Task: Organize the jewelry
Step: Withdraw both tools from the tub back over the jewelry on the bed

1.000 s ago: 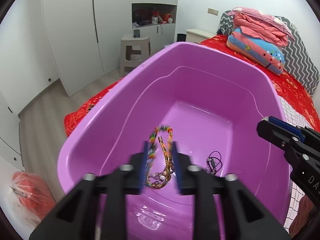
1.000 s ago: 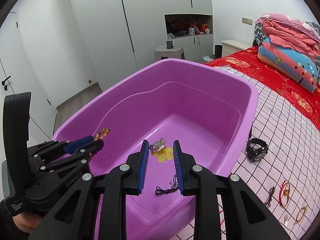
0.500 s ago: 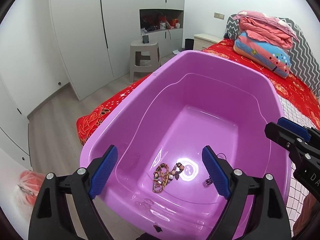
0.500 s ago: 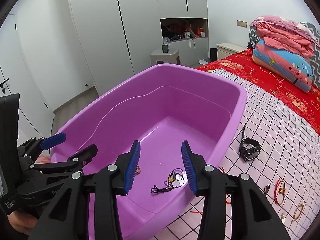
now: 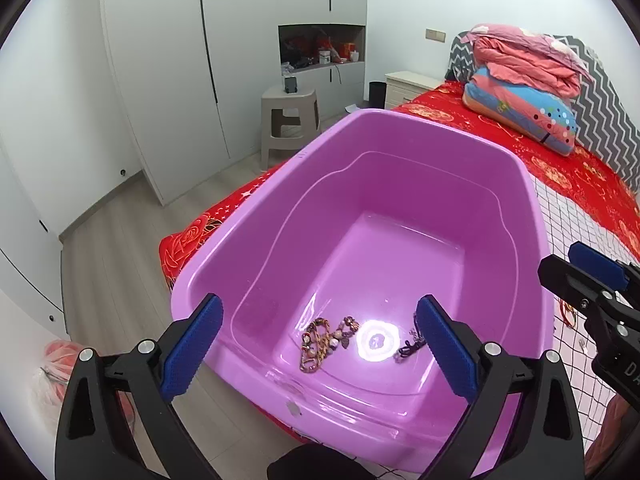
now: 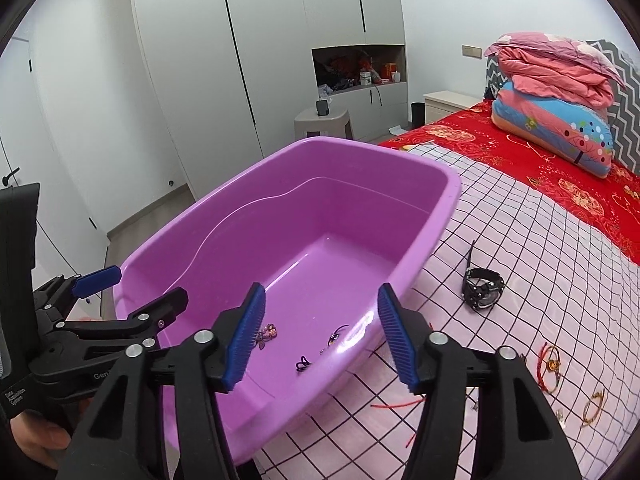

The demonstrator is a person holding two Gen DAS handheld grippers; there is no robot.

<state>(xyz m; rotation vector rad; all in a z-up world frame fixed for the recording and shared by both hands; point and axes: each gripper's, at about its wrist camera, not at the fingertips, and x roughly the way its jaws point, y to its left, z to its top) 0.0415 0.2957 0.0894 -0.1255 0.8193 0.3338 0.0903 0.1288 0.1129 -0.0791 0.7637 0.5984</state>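
A purple plastic tub (image 5: pixel 248 240) stands on the bed, its bottom holding a beaded, braided bracelet heap (image 5: pixel 320 340) and a dark corded pendant (image 5: pixel 408 346). My left gripper (image 5: pixel 318 320) hangs over the tub's near end, jaws opening wide with nothing between them. In the right wrist view the tub (image 6: pixel 440 208) lies ahead, with the beads (image 6: pixel 266 334) and the dark pendant (image 6: pixel 334 336) inside. My right gripper (image 6: pixel 320 300) hovers above the near rim, jaws opening and empty. The left gripper (image 6: pixel 132 292) shows at the left.
On the checked sheet right of the tub lie a black watch (image 6: pixel 482 290), red-string bracelets (image 6: pixel 552 366), a gold bracelet (image 6: pixel 594 402) and a red cord (image 6: pixel 396 404). Folded quilts (image 6: pixel 552 92) sit at the bed's head. A stool (image 5: pixel 288 120) stands on the floor beyond.
Both grippers have opened and let go: the braided bracelet and the small pendant now lie on the tub's bottom. Both grippers have drawn back and up from the tub.
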